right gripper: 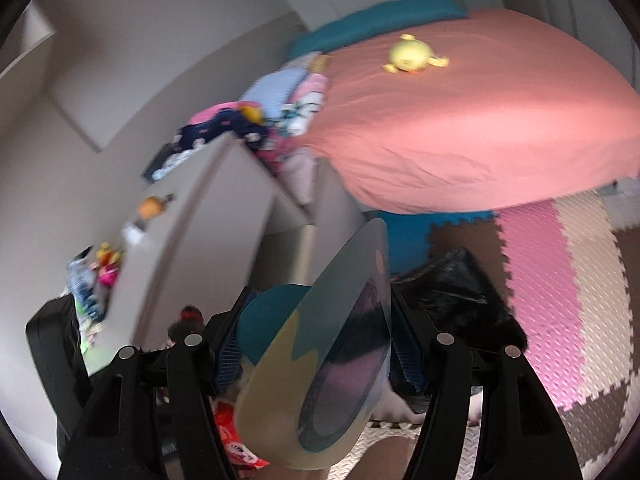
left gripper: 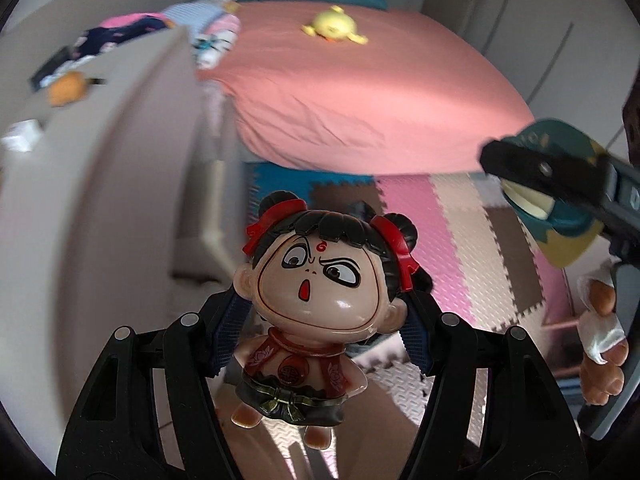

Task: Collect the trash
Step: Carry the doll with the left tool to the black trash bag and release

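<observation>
My left gripper [left gripper: 320,316] is shut on a doll figure [left gripper: 316,288] with black hair buns and red ribbons, gripped by the head, held in the air above the floor mats. My right gripper [right gripper: 316,344] is shut on a teal and cream paper cup [right gripper: 316,368], lying sideways between the fingers. The right gripper and its cup also show in the left wrist view [left gripper: 560,188] at the right edge. A black trash bag [right gripper: 460,296] lies on the floor just beyond the cup.
A bed with a pink sheet [left gripper: 360,92] fills the back, a yellow plush toy [left gripper: 334,26] on it. A grey cabinet [left gripper: 104,168] with toys on top stands left. Coloured foam mats [right gripper: 560,280] cover the floor. Red packaging [right gripper: 236,440] lies below the cup.
</observation>
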